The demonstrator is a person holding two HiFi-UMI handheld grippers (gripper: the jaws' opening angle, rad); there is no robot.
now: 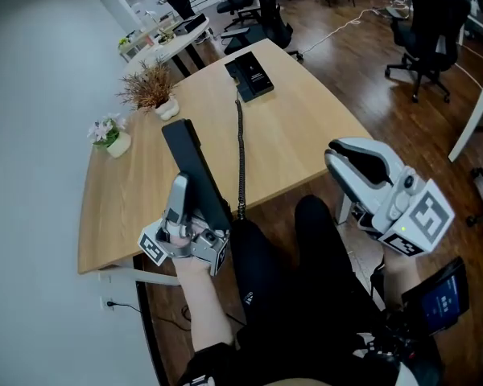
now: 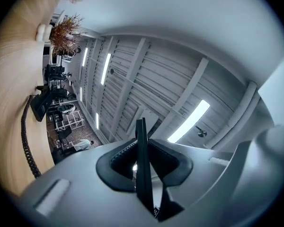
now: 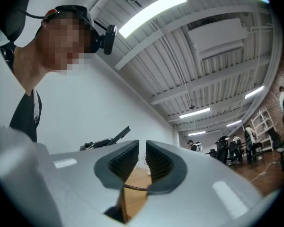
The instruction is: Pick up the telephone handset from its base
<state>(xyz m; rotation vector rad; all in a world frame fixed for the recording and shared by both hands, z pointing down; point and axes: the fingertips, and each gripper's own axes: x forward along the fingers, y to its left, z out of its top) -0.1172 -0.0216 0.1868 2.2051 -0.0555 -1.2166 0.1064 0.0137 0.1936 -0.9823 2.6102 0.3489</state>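
Brown wood floor shows around us, and our dark legs are closest, at the bottom of the head view.

Just past our legs, our left gripper is clamped on the black handset. In the left gripper view we see it as a thin black edge pinched between the two pads. We hold it near its close end. Our right gripper hangs off to the side, beyond the table's edge. Its jaws are almost together, with only a thin gap, and nothing is in them.

We think the handset is hard, stiff and light, and its smooth sides may be slippery. A hold closer to its middle would likely balance it better. It is long and flat. Its long line runs from near us up and away, toward the far left of the table.

A curly cord runs from its close end across the table. We think it will tug back like a spring.

Farther off, the base sits on the table, well apart from the handset. Two little plants stand by the left edge. Black chairs are farthest away.
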